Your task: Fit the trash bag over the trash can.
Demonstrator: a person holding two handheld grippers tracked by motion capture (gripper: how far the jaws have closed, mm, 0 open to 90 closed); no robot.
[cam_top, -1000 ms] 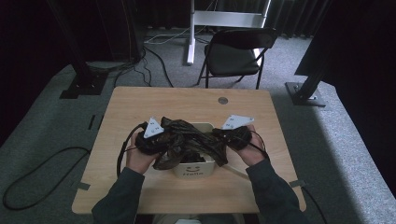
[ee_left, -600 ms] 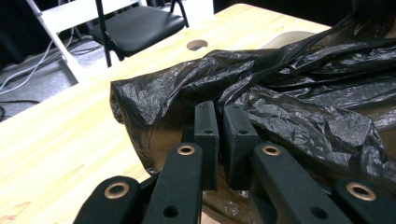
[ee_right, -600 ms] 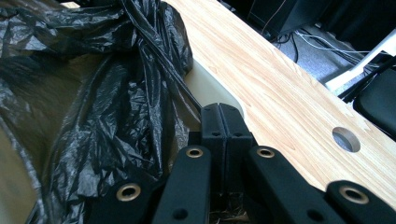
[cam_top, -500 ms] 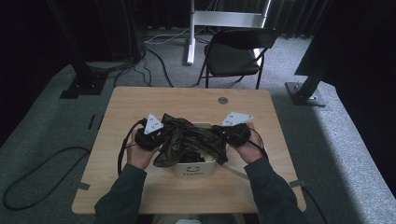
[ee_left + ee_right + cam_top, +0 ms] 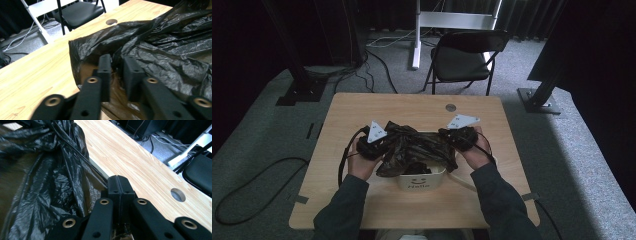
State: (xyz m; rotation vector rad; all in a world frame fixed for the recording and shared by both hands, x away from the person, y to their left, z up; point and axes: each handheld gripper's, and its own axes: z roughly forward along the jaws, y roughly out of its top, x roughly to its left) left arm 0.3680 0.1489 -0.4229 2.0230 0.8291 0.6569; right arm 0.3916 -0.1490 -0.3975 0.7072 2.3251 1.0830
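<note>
A black plastic bag point(image 5: 417, 145) lies crumpled over a small white bin point(image 5: 419, 181) labelled "Hello" at the middle of the wooden table point(image 5: 357, 112). My left gripper point(image 5: 388, 145) is at the bag's left edge. In the left gripper view its jaws point(image 5: 117, 60) have just been closing, and a narrow gap between them is packed with a fold of the bag point(image 5: 160, 50). My right gripper point(image 5: 445, 139) holds the bag's right edge. In the right gripper view its jaws point(image 5: 117, 179) are pressed together where taut folds of the bag point(image 5: 50, 177) run into them.
A round cable hole point(image 5: 451, 107) is in the table behind the bin. Beyond the far edge stand a black folding chair point(image 5: 462, 60) and a white stand point(image 5: 457, 20). Cables point(image 5: 247, 195) trail over the grey carpet at the left.
Both hands stay at the bin's two sides with the bag stretched between them. No clear movement shows from above.
</note>
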